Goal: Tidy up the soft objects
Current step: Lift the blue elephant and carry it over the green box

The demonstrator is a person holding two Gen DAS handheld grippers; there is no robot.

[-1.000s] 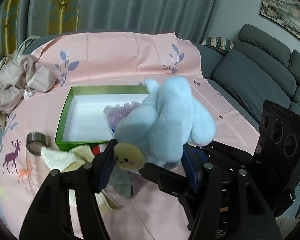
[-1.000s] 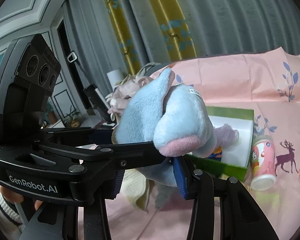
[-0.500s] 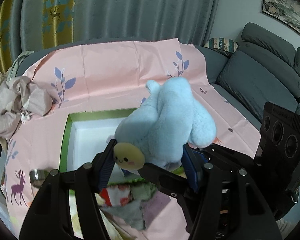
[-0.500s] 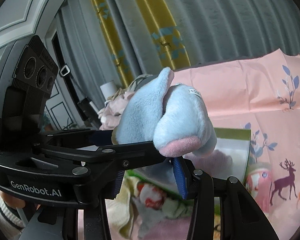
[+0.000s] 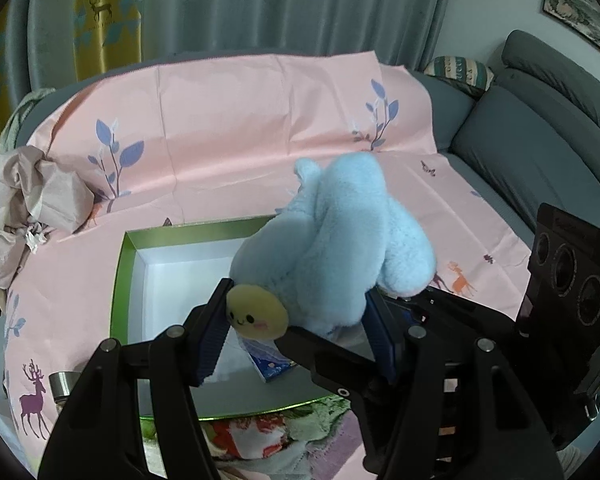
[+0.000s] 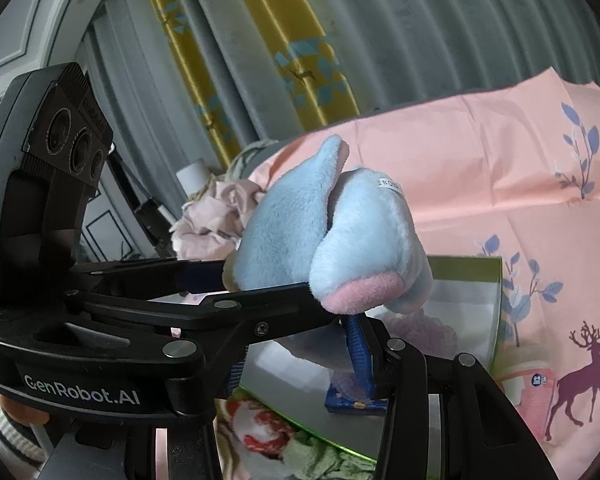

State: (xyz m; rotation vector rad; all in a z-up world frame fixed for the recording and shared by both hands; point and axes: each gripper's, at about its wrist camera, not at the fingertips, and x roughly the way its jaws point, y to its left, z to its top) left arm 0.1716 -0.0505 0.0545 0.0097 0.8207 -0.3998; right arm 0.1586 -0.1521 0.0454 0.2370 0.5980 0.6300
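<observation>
A light blue plush toy [image 5: 332,248] with a small yellow smiling face and a pink patch [image 6: 356,292] hangs above the green-rimmed white box [image 5: 140,276]. My left gripper [image 5: 296,332] is shut on it at the face end. My right gripper [image 6: 296,360] is shut on it from the other side, its blue pads [image 6: 358,356] pressed into the fur. In the box lie a small blue packet [image 5: 272,364] and a purple knitted piece [image 6: 420,332]. A flowered cloth [image 5: 252,440] lies in front of the box.
A pink printed sheet [image 5: 260,120] covers the surface. Crumpled beige cloth [image 5: 28,204] is piled at the left. A metal-lidded jar [image 5: 62,384] stands left of the box, a pink bottle [image 6: 532,384] right of it. A grey sofa [image 5: 520,152] is at the right. Curtains hang behind.
Both grippers carried the plush toy forward together, so the box now lies right under it. The flowered cloth slid to the bottom edge. Neither grip changed.
</observation>
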